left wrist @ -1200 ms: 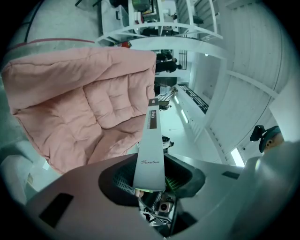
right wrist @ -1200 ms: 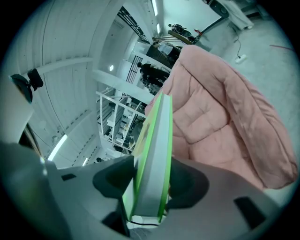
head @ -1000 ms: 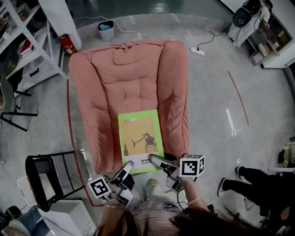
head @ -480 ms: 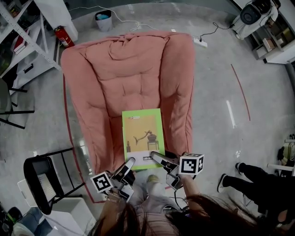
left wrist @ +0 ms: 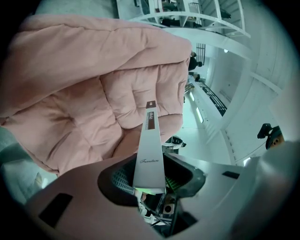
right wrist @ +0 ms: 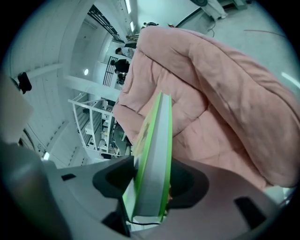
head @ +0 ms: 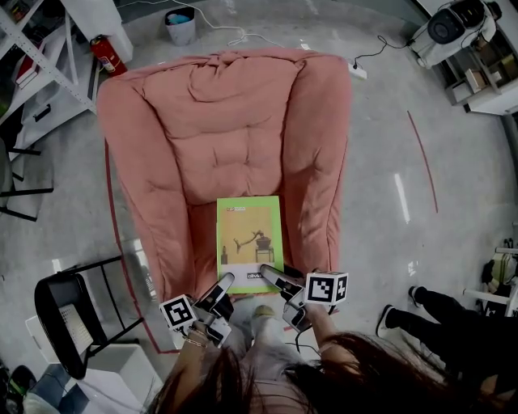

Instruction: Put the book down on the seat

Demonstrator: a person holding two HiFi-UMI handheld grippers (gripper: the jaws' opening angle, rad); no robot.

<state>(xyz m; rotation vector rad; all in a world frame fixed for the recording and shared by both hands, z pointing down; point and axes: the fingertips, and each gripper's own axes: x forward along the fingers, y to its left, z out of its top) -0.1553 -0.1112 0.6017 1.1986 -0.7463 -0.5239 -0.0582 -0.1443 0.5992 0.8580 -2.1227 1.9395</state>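
The book (head: 249, 238), green-covered and face up, is lying over the near part of the seat cushion of the pink armchair (head: 222, 121), between its two padded arms. We cannot tell from the head view whether its underside is resting on the cushion, since that side is hidden.

Its near short edge is partly covered by the two grippers. The left gripper (head: 222, 285) is gripping the near-left corner and the right gripper (head: 271, 275) the near-right corner.

In the left gripper view we are seeing the book (left wrist: 150, 154) edge-on by its pale spine, clamped between the jaws of the left gripper (left wrist: 150, 183). In the right gripper view the page block of the book (right wrist: 154, 164), between green covers, is clamped in the same way by the right gripper (right wrist: 150, 192).

The long axis is running from near to far, and the end with the small heading is pointing toward the chair's backrest.

The person's hair is cutting off the arms at the near edge of the head view.

On the floor around the chair we are noting:
- a black chair (head: 69, 319) at near left
- a fire extinguisher (head: 103, 55) and a bucket (head: 180, 24) at far left
- another person's legs (head: 437, 319) at near right
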